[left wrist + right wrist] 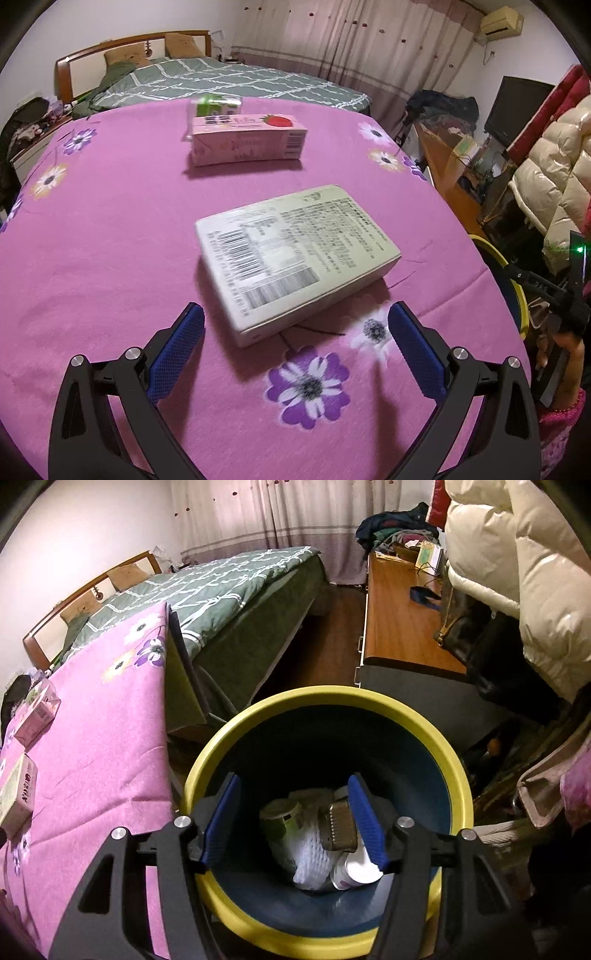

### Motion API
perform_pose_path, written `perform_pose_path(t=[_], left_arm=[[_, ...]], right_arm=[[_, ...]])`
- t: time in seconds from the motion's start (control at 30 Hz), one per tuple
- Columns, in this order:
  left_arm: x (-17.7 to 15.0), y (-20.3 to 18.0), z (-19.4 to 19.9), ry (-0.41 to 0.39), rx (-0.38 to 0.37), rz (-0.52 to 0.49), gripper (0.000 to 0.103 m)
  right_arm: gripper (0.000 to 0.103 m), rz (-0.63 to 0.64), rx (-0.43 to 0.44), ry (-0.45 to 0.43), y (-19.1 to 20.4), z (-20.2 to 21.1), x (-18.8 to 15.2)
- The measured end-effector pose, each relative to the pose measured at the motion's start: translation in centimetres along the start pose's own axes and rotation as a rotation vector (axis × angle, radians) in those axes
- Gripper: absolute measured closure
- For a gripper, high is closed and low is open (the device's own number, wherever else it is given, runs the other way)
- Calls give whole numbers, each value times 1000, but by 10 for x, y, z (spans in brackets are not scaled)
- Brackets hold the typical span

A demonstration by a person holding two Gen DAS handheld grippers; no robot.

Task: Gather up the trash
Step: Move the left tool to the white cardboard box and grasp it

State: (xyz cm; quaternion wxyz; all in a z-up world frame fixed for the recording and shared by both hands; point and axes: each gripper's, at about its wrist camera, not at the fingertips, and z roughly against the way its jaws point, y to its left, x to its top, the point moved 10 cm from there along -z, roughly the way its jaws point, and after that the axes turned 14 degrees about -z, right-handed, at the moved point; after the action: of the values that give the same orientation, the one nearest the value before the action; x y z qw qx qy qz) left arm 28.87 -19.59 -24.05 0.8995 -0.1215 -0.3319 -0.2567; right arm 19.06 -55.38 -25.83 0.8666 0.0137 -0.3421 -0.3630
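A flat white-green box [295, 254] lies label-up on the pink flowered tablecloth [110, 221]; it also shows in the right wrist view [16, 794]. Behind it lie a pink strawberry carton [247, 138] and a small green carton [218, 103]. My left gripper [295, 325] is open and empty, its blue pads just short of the box's near corner. My right gripper [293, 797] is open and empty above a yellow-rimmed blue bin [458, 760], which holds a white foam net [314, 853], a can [280, 823], a cup [354, 871] and other trash.
The bin stands on the floor beside the table's right edge [166, 716]. A green-quilted bed [229, 79] lies beyond the table. A wooden desk [399, 627] and hanging puffy coats [517, 572] are to the right.
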Motion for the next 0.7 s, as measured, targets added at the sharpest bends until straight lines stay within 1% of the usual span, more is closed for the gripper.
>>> perform_pose_path(t=[0.07,0.13,0.17,0.2,0.27,0.33,0.37,0.43,0.47,0.53,0.57,0.63,0.7], left_arm=[[4,-8,-4,2,-12,-15,5],[6,-22,-6,3,-43,-34,5],[9,-35,-9,3,-79,-50,5],[10,-45,-10,4,-100,-64,5],[14,-77,-12,7,-168,-121,5],[15,-100,-9,5,-215,-165,5],[17,-109,-5,-8,-227,-188,5],[25,-112,5,-41,-210,-212,5],[30,-107,9,-53,-181,-213,5],[39,-84,6,-37,-88,-195,5],[41,-76,4,-28,-67,-183,5],[47,-61,-3,-6,-46,-151,5],[55,-54,-12,9,-39,-158,5]], right_arm=[[45,-8,2,-6,-2,4,1],[45,-13,2,-11,-5,7,2],[45,-16,3,-12,-6,8,3],[45,-18,4,-13,-6,8,3],[45,-21,10,-13,-7,9,3],[45,-22,15,-12,-6,9,2],[45,-23,20,-10,-5,10,0],[45,-21,26,-11,-4,12,0],[45,-19,29,-13,-4,13,0],[45,-20,35,-17,-3,14,1],[45,-23,39,-20,-3,15,2],[45,-25,40,-23,-3,16,2],[45,-26,40,-20,-4,16,2]])
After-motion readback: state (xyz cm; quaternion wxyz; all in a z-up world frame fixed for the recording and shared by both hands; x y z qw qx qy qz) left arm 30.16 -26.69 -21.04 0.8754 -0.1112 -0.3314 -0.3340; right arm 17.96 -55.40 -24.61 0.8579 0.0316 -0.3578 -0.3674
